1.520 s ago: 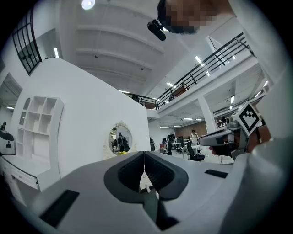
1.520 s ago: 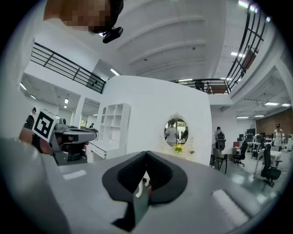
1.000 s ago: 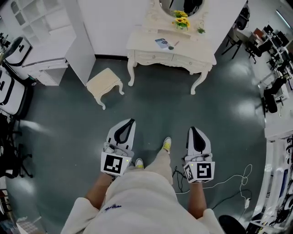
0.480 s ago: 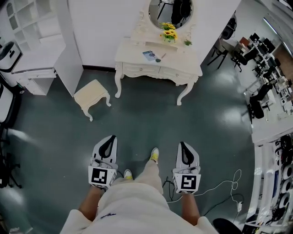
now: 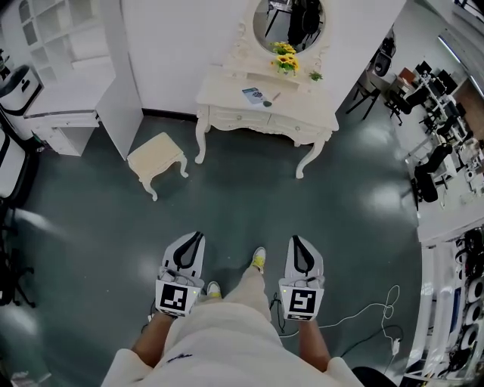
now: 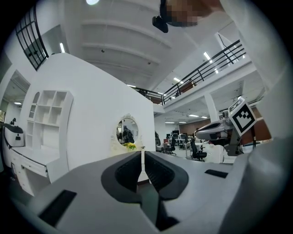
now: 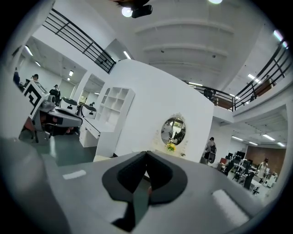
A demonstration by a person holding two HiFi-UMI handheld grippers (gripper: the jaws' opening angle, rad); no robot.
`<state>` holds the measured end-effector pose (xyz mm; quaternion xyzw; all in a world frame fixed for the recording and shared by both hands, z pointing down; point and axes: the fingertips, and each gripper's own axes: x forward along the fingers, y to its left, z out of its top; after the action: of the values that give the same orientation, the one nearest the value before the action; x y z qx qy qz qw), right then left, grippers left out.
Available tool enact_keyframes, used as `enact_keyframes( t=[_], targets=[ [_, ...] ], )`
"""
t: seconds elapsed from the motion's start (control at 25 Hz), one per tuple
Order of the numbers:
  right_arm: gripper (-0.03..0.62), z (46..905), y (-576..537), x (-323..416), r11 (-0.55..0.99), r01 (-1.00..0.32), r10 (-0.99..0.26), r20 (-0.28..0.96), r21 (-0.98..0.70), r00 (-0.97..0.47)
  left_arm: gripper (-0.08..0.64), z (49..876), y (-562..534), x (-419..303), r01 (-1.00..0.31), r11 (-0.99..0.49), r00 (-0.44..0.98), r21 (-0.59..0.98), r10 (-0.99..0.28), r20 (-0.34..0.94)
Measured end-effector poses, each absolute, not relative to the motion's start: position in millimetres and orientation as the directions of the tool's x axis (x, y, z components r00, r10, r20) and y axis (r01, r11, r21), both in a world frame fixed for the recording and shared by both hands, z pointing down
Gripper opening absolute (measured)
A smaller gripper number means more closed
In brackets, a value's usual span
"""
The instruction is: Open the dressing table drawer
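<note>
We hold the grey-and-white left gripper [image 5: 198,236] and right gripper [image 5: 293,239] with jaws pressed together on nothing, above the glossy dark green floor [image 5: 249,196]. The cream carved dressing table [image 5: 265,102] on curved legs stands at the floor's far edge, its drawer [image 5: 240,118] shut; only the head view shows it, the gripper views catching the oval mirror [image 7: 173,130]. Open floor lies between, the cream square stool [image 5: 156,155] off left.

Dressing table [image 5: 265,113]: upper centre, against the wall
Stool [image 5: 156,157]: lower left of the table, near
Flowers [image 5: 284,59]: on the tabletop, below the mirror [image 5: 287,19]
Left gripper [image 5: 195,240]: lower centre, beside right gripper [image 5: 296,243], well apart from table
</note>
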<state>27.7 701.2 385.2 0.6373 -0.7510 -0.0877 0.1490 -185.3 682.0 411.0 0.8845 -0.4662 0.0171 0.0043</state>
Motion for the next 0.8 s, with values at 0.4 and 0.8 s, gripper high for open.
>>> enact_keyframes(
  t=[0.4,0.8],
  targets=[
    [0.056,387,706,31,0.154,-0.942,-0.986,0.112,0.300,-0.125,0.100,408,679,-203,-0.843,-0.536,0.535,-0.038,-0.844,0.032],
    [0.095,396,708,48,0.137,-0.970,-0.986,0.124,0.201,-0.114,0.205,409,673,-219,-0.864,-0.499,0.497,-0.072,-0.867,0.037]
  ],
)
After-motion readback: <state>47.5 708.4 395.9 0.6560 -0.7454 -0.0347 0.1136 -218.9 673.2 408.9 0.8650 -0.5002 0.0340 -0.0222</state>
